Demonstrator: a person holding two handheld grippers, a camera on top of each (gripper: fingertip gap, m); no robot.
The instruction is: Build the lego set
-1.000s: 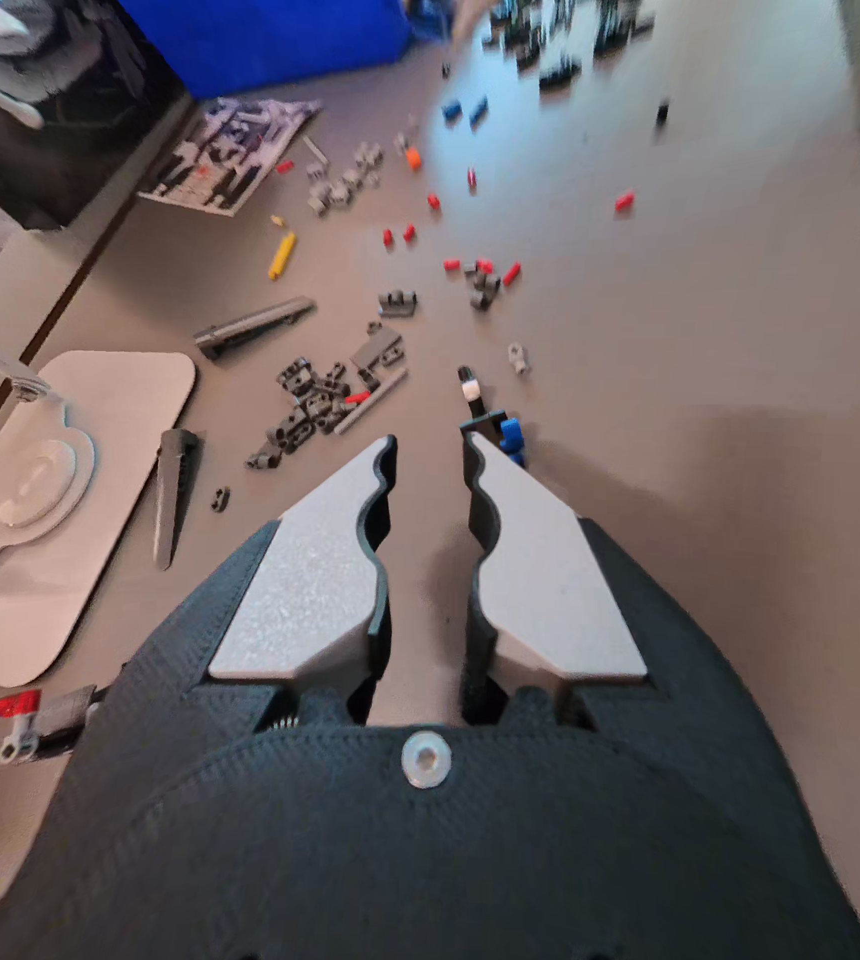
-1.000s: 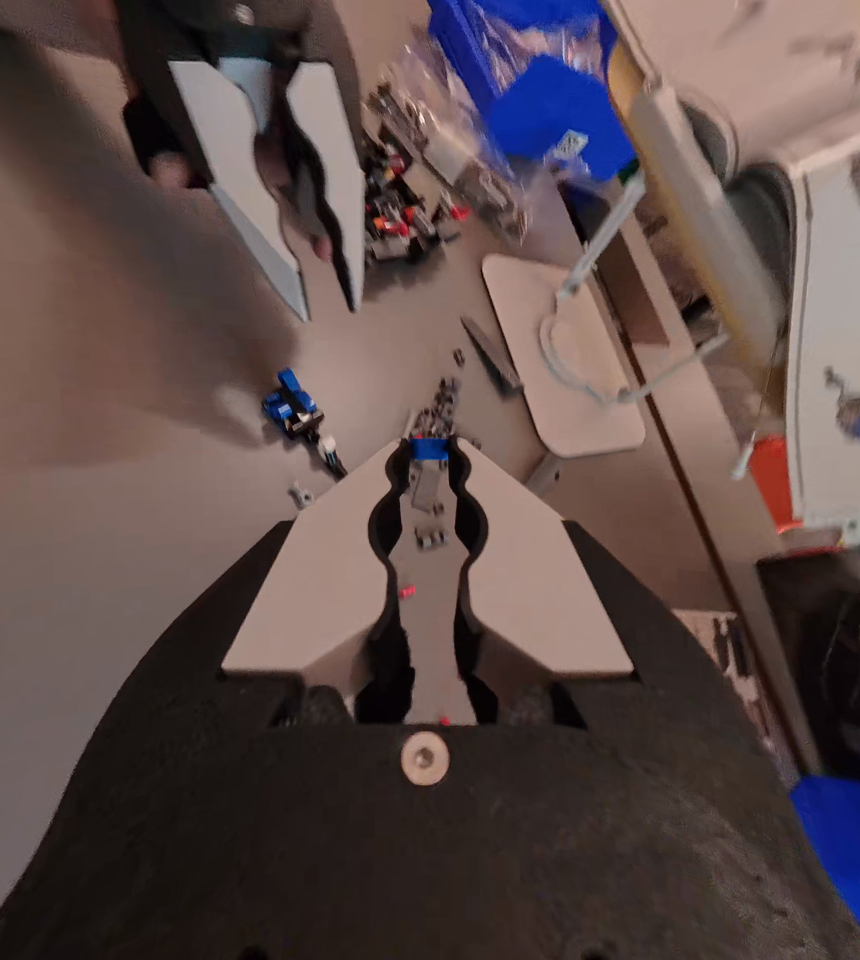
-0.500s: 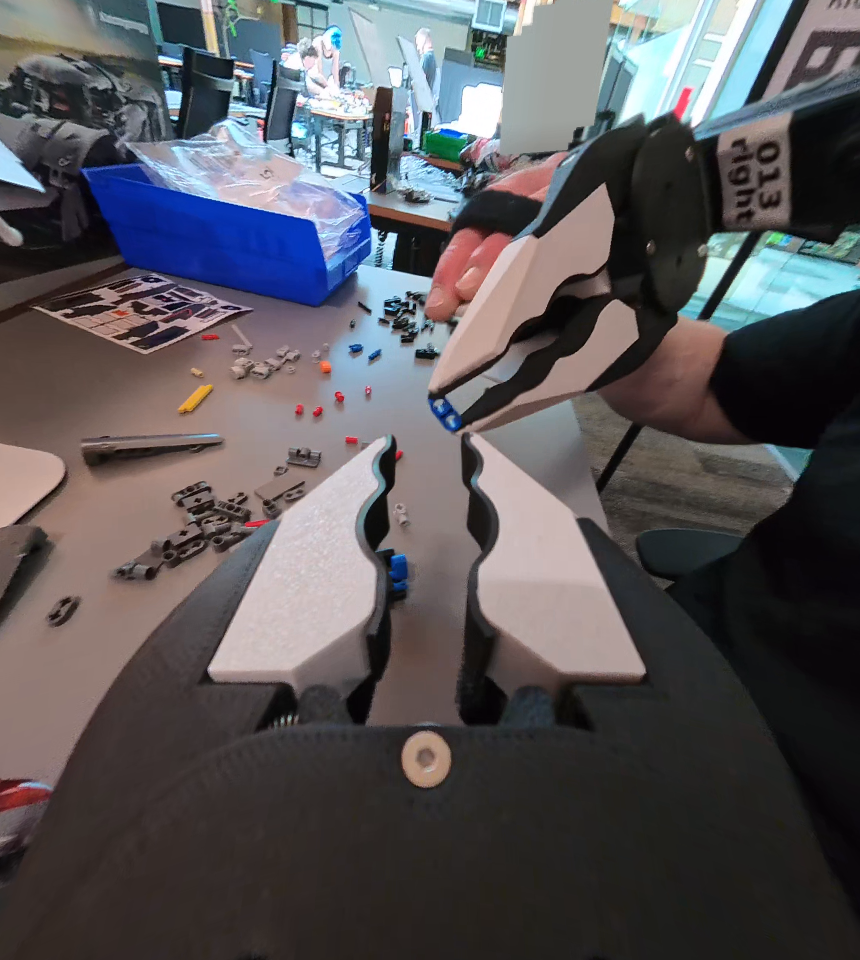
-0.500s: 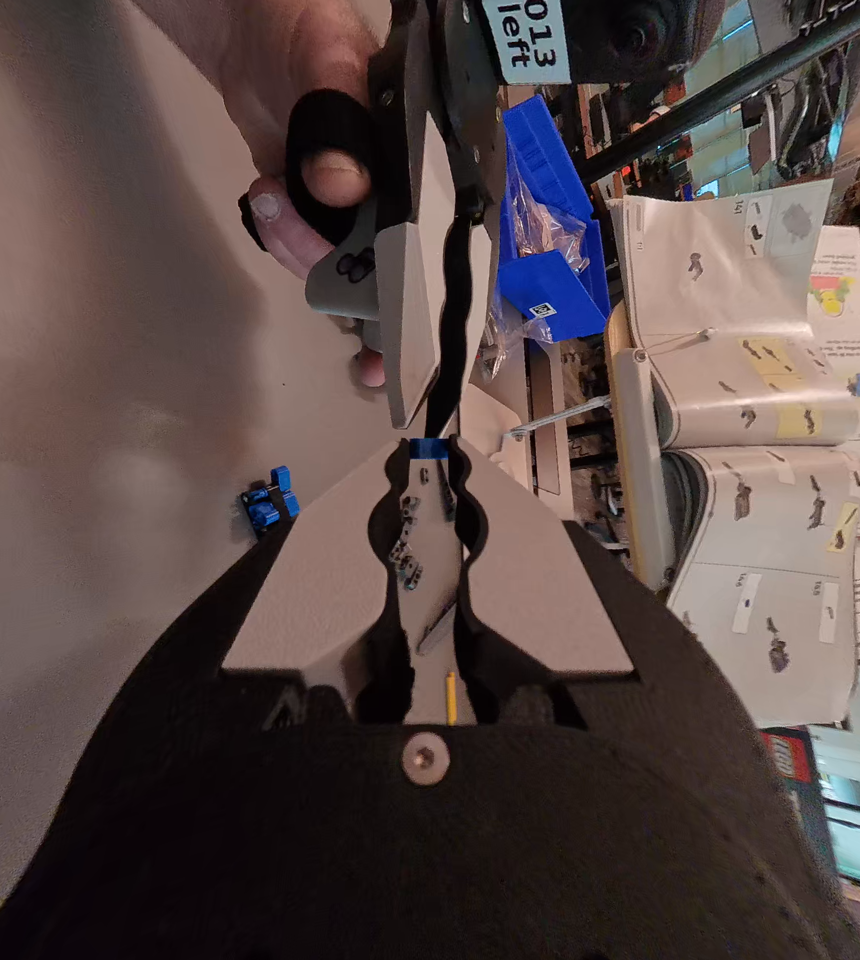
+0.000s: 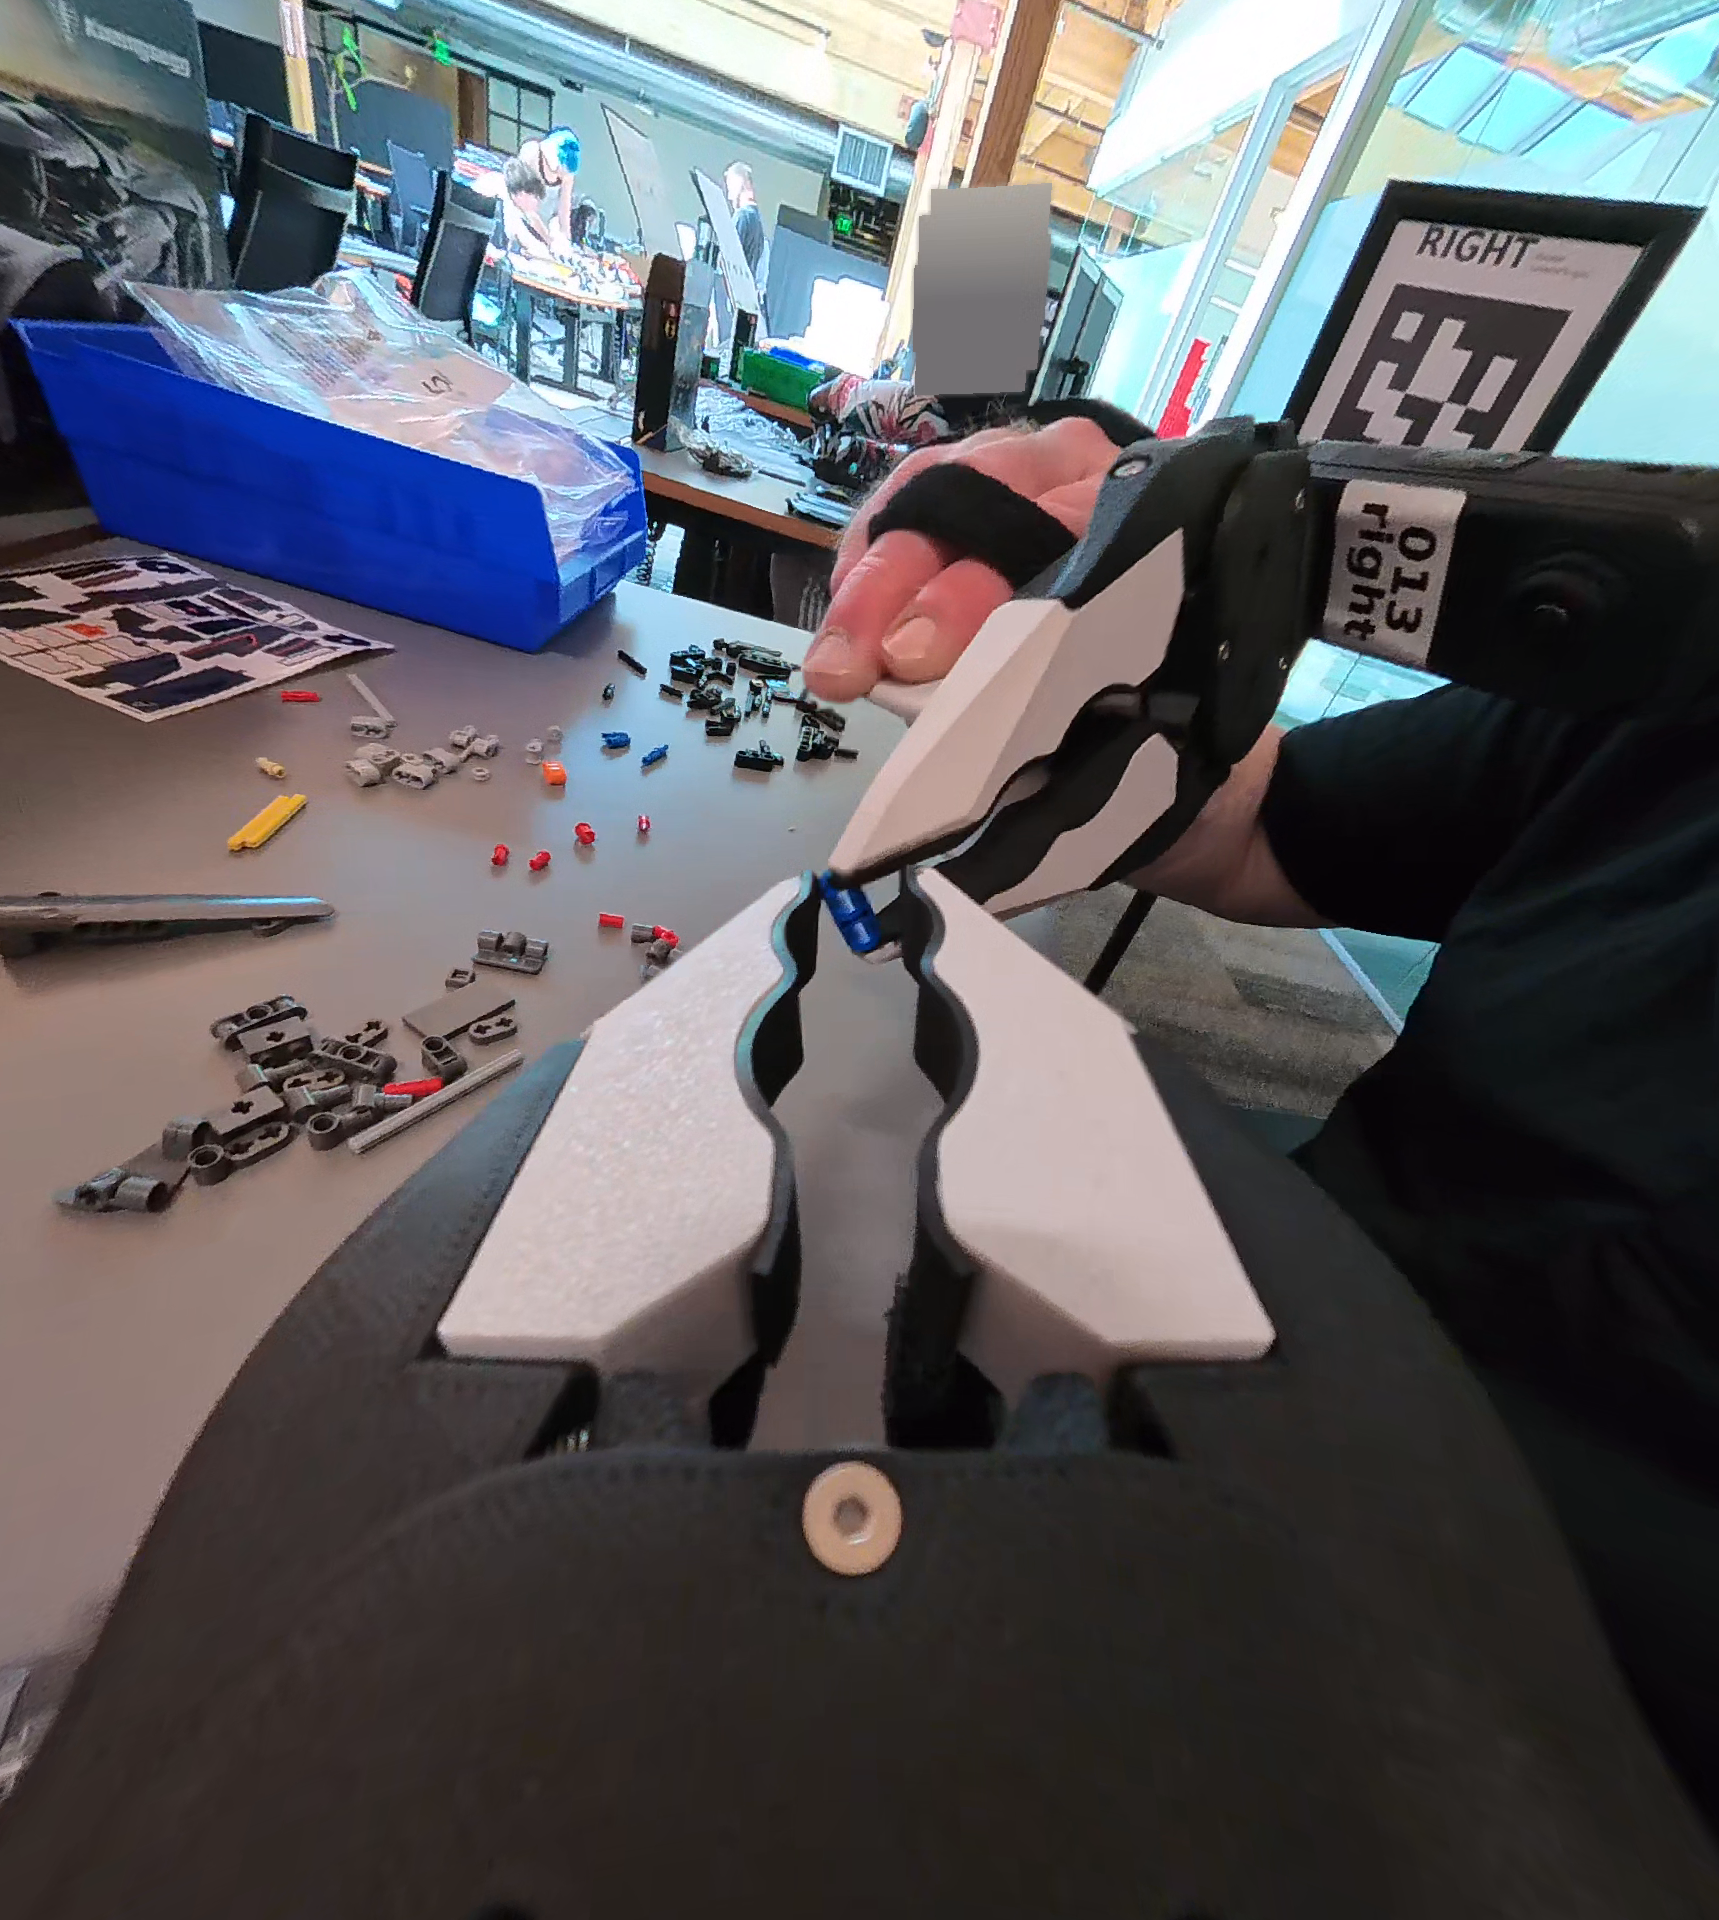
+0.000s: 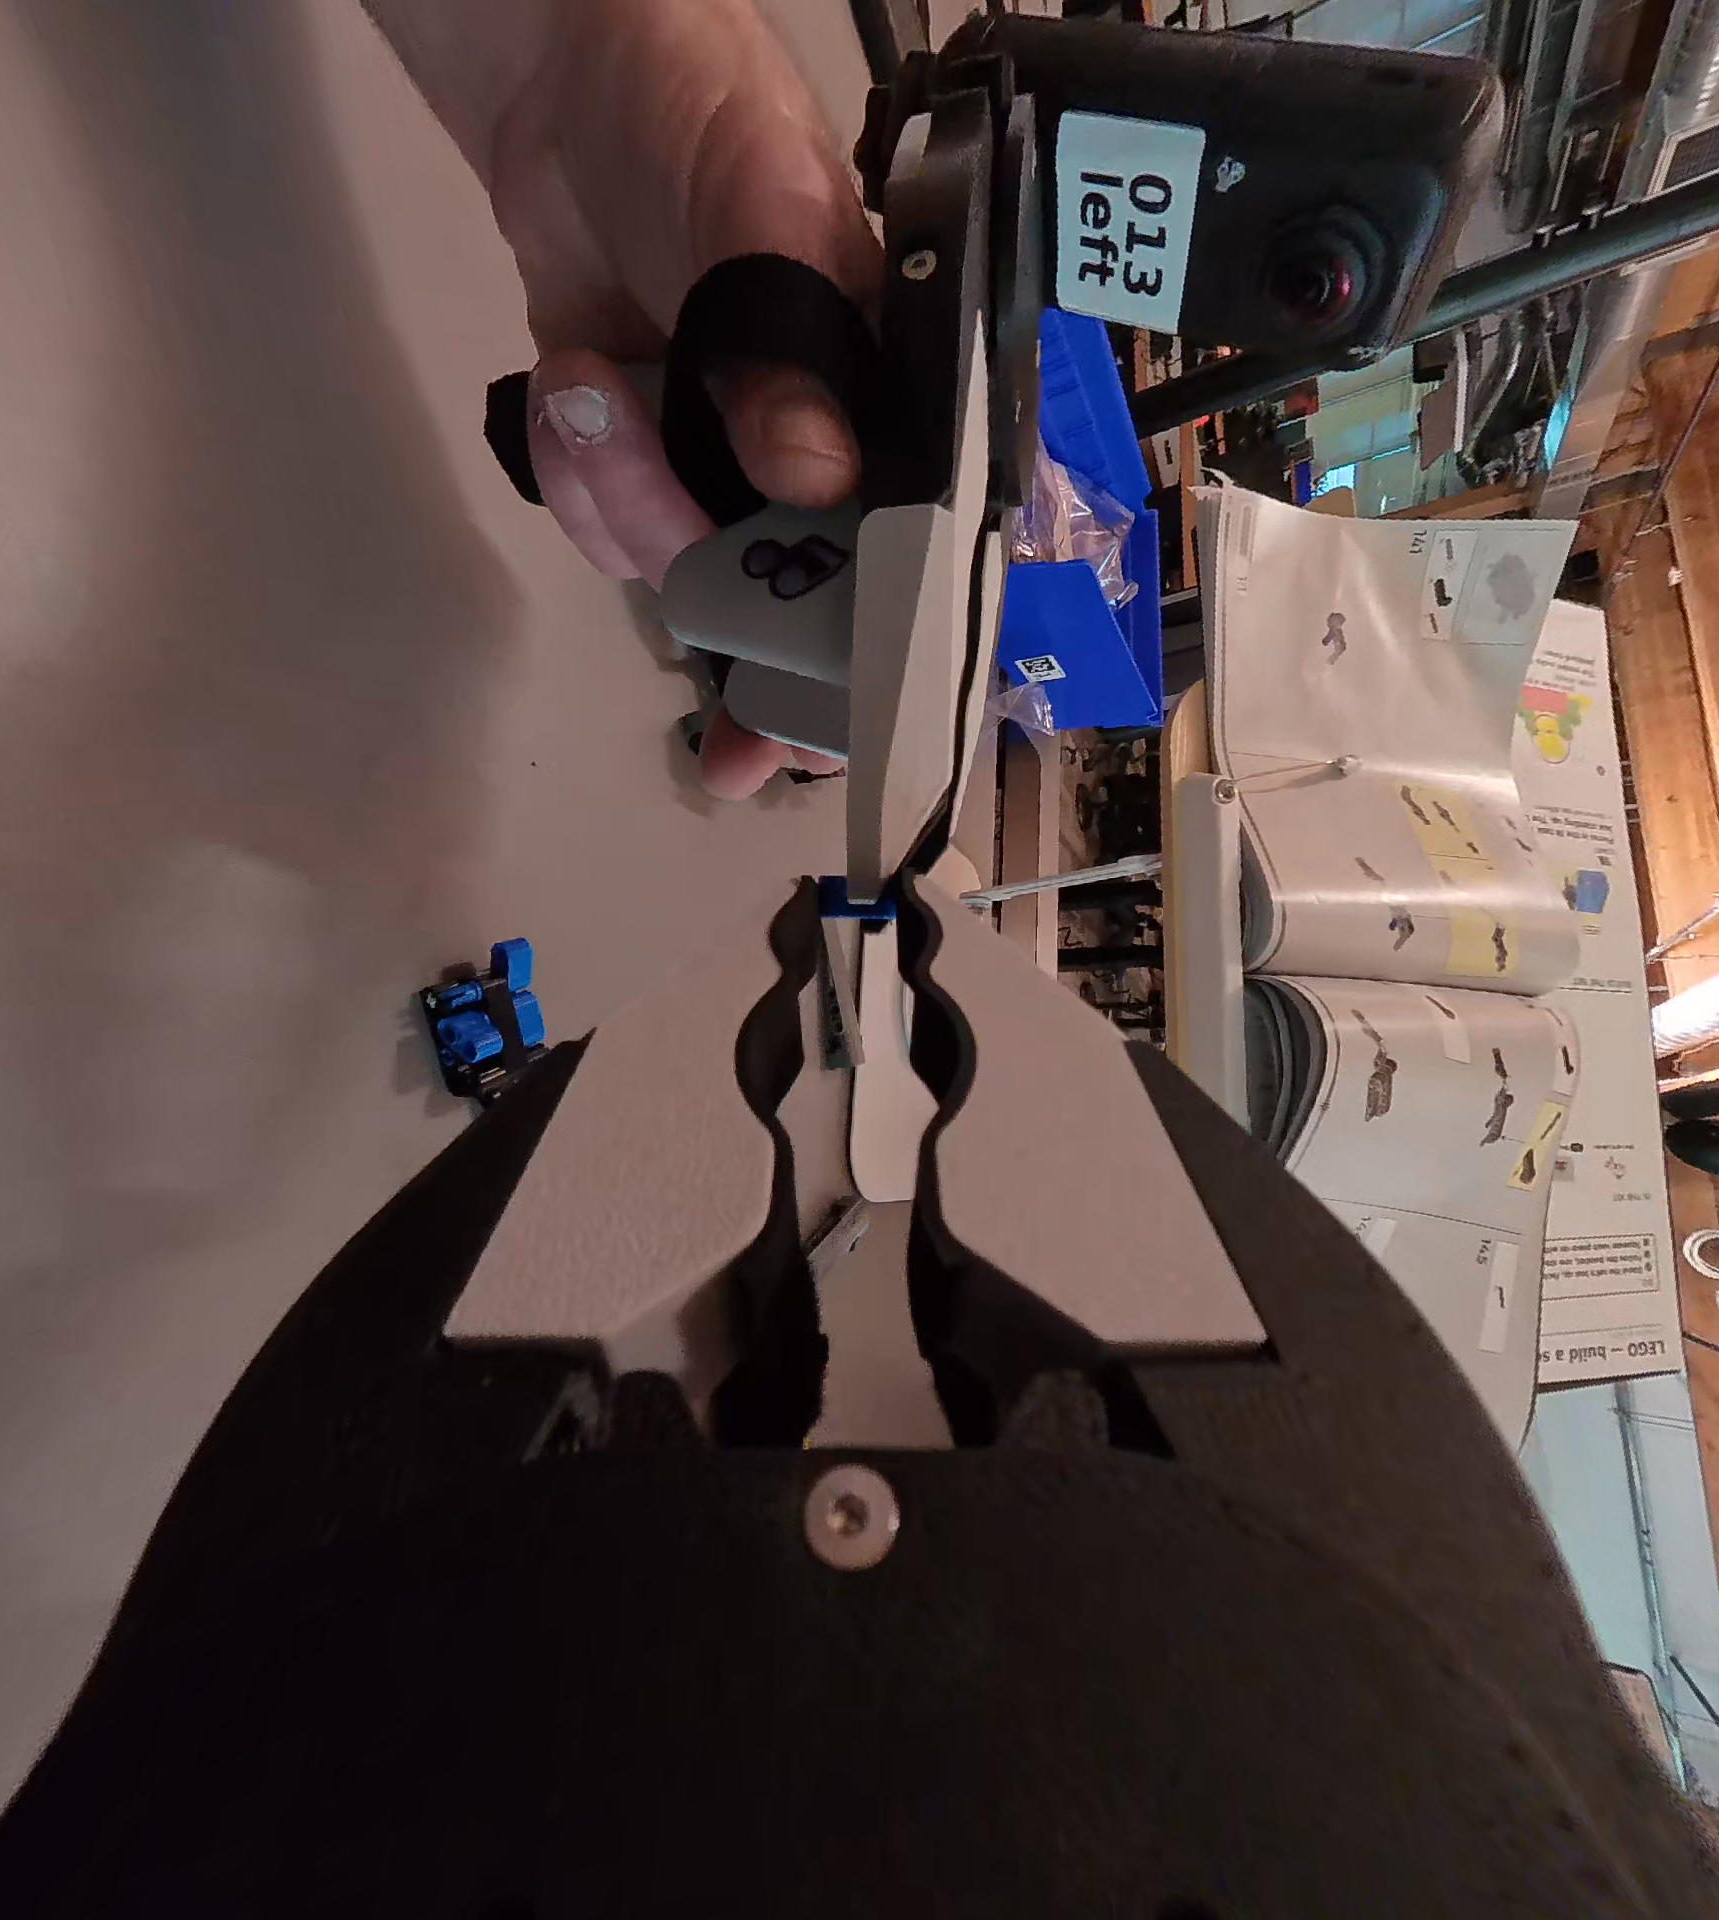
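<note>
Count, my bench:
- grippers in my hands: 2, left gripper (image 5: 857, 914) and right gripper (image 6: 857, 902)
- blue pin (image 5: 850, 914) at the tips: 1
- loose blue pins (image 5: 614, 740) on table (image 5: 730, 831): 2
- red pins (image 5: 540, 858): at least 7 loose
- yellow bar (image 5: 265, 821): 1
- orange piece (image 5: 553, 772): 1
- long grey part (image 5: 159, 916): 1
- blue bin (image 5: 315, 509): 1
- printed sheet (image 5: 138, 634): 1
- blue-and-black block (image 6: 486, 1013): 1
- open booklet (image 6: 1406, 831): 1
- grey and black heaps: too dense, I cannot count
</note>
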